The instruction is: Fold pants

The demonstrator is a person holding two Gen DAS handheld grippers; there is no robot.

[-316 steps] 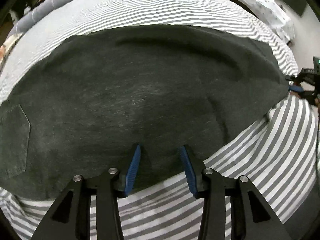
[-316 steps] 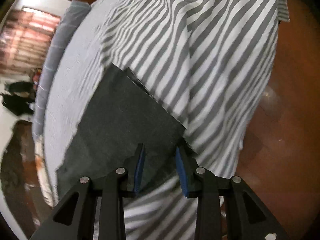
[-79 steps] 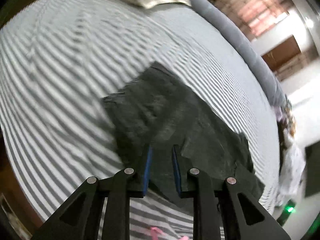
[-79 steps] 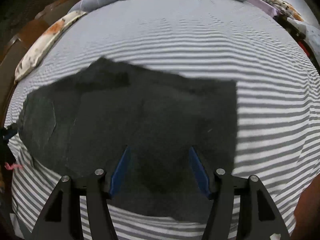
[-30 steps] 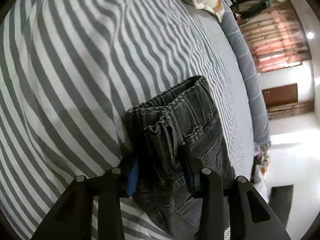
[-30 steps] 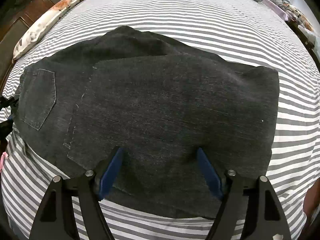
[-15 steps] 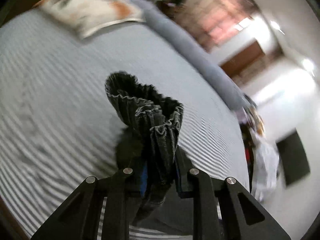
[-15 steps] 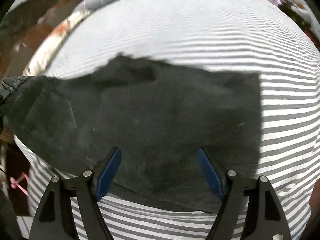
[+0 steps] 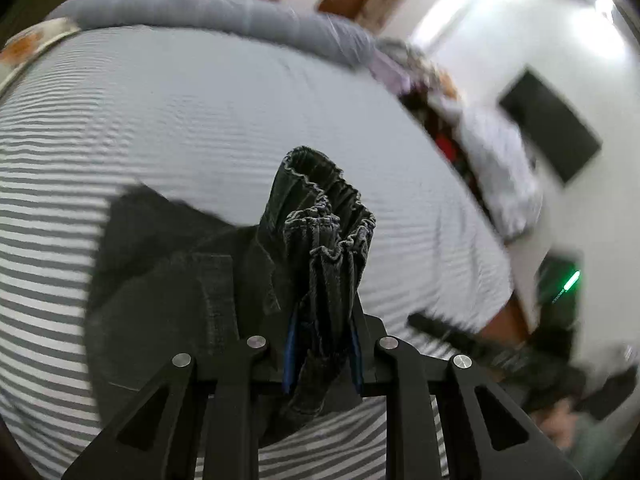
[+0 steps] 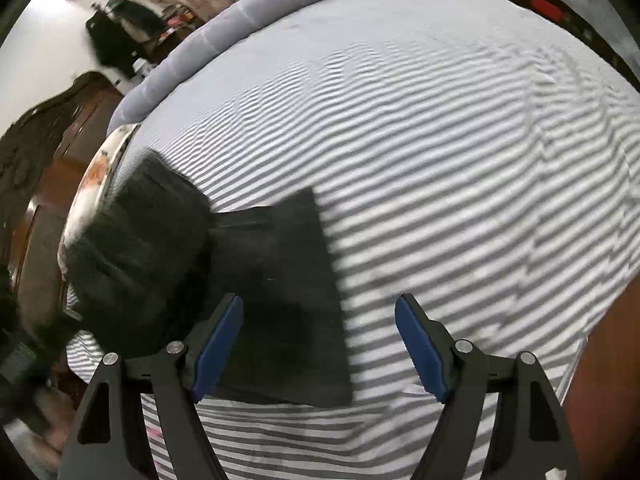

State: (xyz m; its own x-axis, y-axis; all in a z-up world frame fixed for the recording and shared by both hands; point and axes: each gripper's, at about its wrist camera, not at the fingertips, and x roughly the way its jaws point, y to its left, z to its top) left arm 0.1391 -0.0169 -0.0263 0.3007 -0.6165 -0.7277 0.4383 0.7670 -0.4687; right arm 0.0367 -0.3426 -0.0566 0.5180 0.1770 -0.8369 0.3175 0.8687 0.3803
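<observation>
Bunched, ribbed dark-denim pants point(image 9: 320, 240) in left tool point(image 9: 322, 354) — striped sheet point(image 10: 440, 160) beneath

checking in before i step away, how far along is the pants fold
Partway. Done: the dark grey jeans lie on the striped bed sheet with the legs already doubled over. In hand: the left gripper is clamped on the bunched waistband, lifting that end above the rest of the jeans; the right gripper hangs open over the flat part, holding nothing. Left: lay the waistband end over and smooth the stack.
</observation>
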